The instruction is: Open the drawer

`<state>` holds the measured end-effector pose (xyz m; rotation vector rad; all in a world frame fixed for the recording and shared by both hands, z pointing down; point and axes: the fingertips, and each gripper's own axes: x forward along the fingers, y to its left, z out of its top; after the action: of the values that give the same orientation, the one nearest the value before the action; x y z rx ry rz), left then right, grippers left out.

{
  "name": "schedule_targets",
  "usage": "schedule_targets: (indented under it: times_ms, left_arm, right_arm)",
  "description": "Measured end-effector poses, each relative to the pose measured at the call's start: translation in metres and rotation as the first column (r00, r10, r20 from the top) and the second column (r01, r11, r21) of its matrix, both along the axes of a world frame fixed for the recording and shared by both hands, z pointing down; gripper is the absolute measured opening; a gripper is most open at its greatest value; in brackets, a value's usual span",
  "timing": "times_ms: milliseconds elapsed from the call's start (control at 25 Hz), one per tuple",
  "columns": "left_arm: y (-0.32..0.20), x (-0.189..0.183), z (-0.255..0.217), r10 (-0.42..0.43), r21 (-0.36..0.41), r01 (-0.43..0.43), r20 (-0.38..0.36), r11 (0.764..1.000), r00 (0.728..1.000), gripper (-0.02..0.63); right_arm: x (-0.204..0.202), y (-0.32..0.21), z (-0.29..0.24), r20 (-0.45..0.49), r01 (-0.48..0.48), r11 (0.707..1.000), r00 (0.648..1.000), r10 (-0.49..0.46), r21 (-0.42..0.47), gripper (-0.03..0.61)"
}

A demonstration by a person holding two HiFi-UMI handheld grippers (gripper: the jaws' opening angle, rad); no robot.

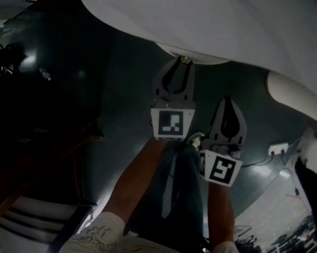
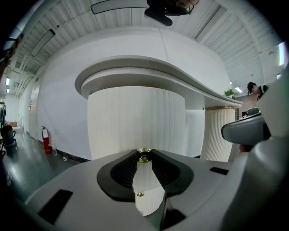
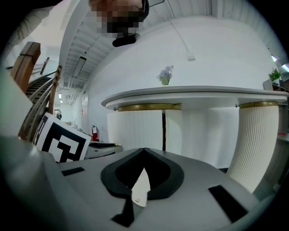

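Note:
The drawer front [image 2: 135, 119] is a white, curved, fluted panel under a white counter [image 1: 214, 27]. A small gold knob [image 2: 144, 158] sticks out of it. My left gripper [image 2: 144, 153] has both black pads pressed on that knob. From the head view, the left gripper [image 1: 182, 62] reaches up to the knob [image 1: 185, 60] at the counter's edge. My right gripper [image 1: 228, 101] hangs lower and to the right, away from the counter. In its own view the right gripper [image 3: 144, 150] is shut, with its tips meeting and nothing between them.
A fluted white column [image 2: 217, 135] stands right of the drawer unit. A red fire extinguisher [image 2: 46, 140] sits by the left wall. A power strip [image 1: 278, 149] and cable lie on the dark floor. Wooden stairs [image 1: 49, 145] rise at left. My shoe [image 1: 195, 141] is below the grippers.

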<state>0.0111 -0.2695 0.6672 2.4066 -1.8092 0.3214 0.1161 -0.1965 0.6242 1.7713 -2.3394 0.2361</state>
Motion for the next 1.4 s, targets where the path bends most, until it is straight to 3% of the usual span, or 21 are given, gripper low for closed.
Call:
schedule_targets:
  times_ms: [480,640,1040,1280,1400]
  left_arm:
    - [0.058,-0.006,0.003,-0.029,-0.003,0.029,-0.029,1.0,0.999,0.104]
    - [0.081,-0.011,0.006,-0.02,-0.01,0.02,-0.006,1.0,1.0,0.104]
    - [0.122,-0.016,0.006,-0.067,-0.038,0.065,-0.072,0.997,0.995,0.104]
    - [0.155,-0.023,0.009,-0.065,-0.056,0.061,-0.065,0.997,0.996,0.104]
    - [0.157,-0.023,0.008,-0.032,-0.047,0.031,-0.021,0.998,0.999,0.104]
  right_arm:
    - [-0.002,0.026,-0.004,-0.002,0.003,1.0,1.0,-0.003,0.018,0.005]
    - [-0.007,0.038,-0.006,-0.006,0.014,1.0,1.0,-0.014,0.028,0.005]
    - [-0.011,0.059,-0.005,-0.004,0.032,0.999,0.999,-0.032,0.008,0.005]
    - [-0.014,0.079,-0.003,-0.011,0.029,1.0,1.0,-0.029,0.01,0.005]
    - [-0.013,0.078,-0.003,-0.012,0.028,1.0,1.0,-0.028,0.012,0.005]
